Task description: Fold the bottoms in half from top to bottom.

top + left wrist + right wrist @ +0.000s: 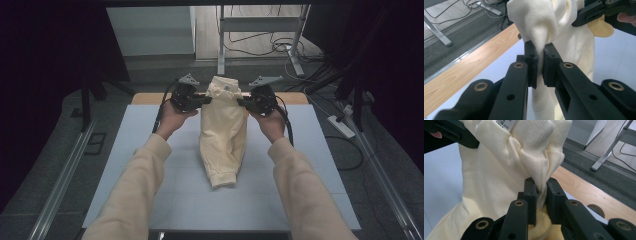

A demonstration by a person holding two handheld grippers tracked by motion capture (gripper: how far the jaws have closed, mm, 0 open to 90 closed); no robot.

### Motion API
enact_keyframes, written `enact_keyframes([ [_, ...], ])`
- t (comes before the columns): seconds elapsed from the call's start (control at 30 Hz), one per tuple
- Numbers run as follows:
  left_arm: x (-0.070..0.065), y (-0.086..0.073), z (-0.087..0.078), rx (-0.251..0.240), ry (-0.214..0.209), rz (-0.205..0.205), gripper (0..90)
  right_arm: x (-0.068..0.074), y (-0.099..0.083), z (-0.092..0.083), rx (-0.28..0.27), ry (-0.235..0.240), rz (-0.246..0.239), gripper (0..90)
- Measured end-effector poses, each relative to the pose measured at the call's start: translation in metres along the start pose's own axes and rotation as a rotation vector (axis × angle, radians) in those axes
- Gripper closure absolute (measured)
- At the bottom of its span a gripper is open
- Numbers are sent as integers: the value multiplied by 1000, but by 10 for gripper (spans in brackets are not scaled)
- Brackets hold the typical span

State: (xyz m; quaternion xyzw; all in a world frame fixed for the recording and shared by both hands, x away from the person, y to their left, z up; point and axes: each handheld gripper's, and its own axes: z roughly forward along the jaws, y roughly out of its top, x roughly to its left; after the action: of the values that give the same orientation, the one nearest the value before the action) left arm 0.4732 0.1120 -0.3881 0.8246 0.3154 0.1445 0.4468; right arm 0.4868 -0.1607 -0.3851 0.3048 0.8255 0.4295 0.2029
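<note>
Garment (223, 131), cream, hangs w/ top end lifted over far part of table (310, 165), its cuffed lower end resting on the table's mid area. L gripper (206, 99) jaws closed tight on a fold at garment's top left edge; fabric pinched betw. pads (534, 67). R gripper (241, 102) likewise clamped on bunched fabric at top right edge, pads (532, 195) pressing it.

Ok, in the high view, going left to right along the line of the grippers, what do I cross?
Left gripper → cream garment, pinched at both sides → right gripper.
</note>
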Motion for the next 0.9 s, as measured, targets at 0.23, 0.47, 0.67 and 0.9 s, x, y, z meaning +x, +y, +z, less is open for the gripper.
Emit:
enact_keyframes([
  [0.23, -1, -12, 8, 8, -15, -9, 825, -1, -12, 7, 19, 13, 8, 792],
  [0.47, -4, -22, 12, 15, -31, -10, 824, 0, -22, 11, 36, 25, 17, 791],
  [0.67, -7, -31, 12, 11, -45, -18, 823, 3, -27, 12, 49, 33, 17, 791],
  [0.9, -10, -39, 12, 12, -59, -21, 823, 7, -34, 12, 55, 46, 13, 791],
])
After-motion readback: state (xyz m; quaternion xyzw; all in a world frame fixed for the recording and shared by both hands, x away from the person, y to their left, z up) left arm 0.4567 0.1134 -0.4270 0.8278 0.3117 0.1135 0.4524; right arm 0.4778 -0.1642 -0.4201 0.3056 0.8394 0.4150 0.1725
